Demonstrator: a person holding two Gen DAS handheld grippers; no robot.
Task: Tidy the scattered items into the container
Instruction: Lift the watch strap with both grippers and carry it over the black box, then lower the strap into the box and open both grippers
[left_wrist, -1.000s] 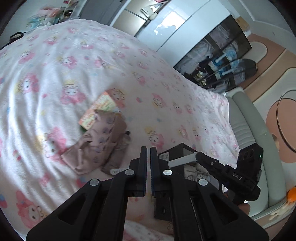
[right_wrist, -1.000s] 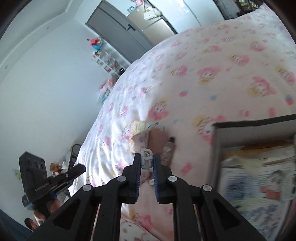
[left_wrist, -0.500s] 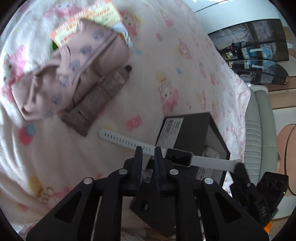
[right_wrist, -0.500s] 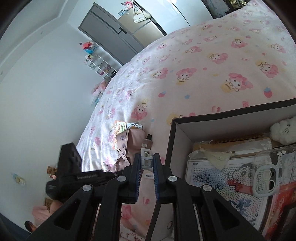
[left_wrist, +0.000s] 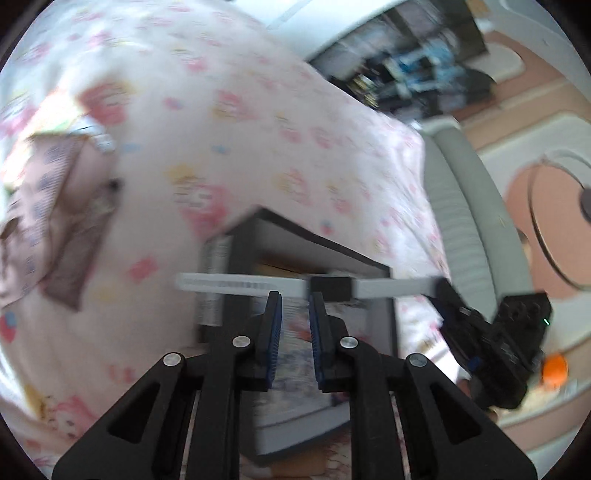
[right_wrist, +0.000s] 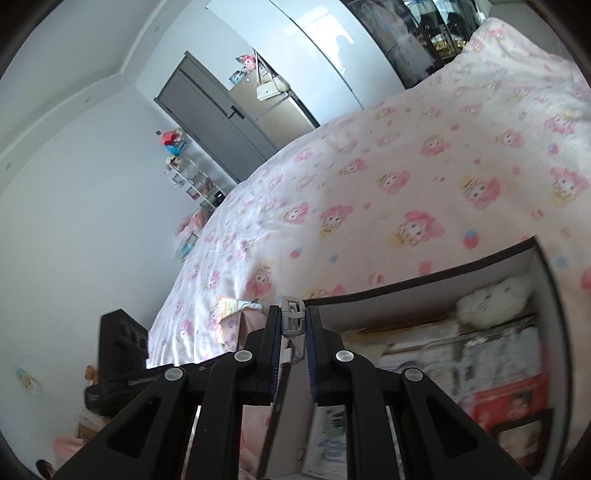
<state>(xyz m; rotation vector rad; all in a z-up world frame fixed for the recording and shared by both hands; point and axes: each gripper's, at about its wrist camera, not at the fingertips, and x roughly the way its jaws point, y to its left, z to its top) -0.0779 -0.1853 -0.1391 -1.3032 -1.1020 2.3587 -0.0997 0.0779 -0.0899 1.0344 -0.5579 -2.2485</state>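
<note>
A white-strapped watch (left_wrist: 328, 287) with a black face hangs level over the open black box (left_wrist: 373, 264). My right gripper (right_wrist: 293, 325) is shut on the watch's buckle end (right_wrist: 292, 314); it also shows in the left wrist view (left_wrist: 443, 291), at the strap's right end. My left gripper (left_wrist: 294, 302) hovers just below the strap, its jaws slightly apart and empty. The box (right_wrist: 421, 286) holds a white plush (right_wrist: 495, 295), papers and a red package. A pink cloth pouch (left_wrist: 48, 192), a brown tube (left_wrist: 85, 254) and a printed card (left_wrist: 48, 118) lie on the bedsheet to the left.
The bed carries a pink cartoon-print sheet (right_wrist: 406, 177). A grey padded bed edge (left_wrist: 465, 206) runs on the right, with floor mats beyond. A white wall, grey door and shelf stand beyond the bed in the right wrist view.
The right gripper has carried the watch from the sheet up and over the box. The left gripper's jaws have opened slightly and its view has swung toward the box.
</note>
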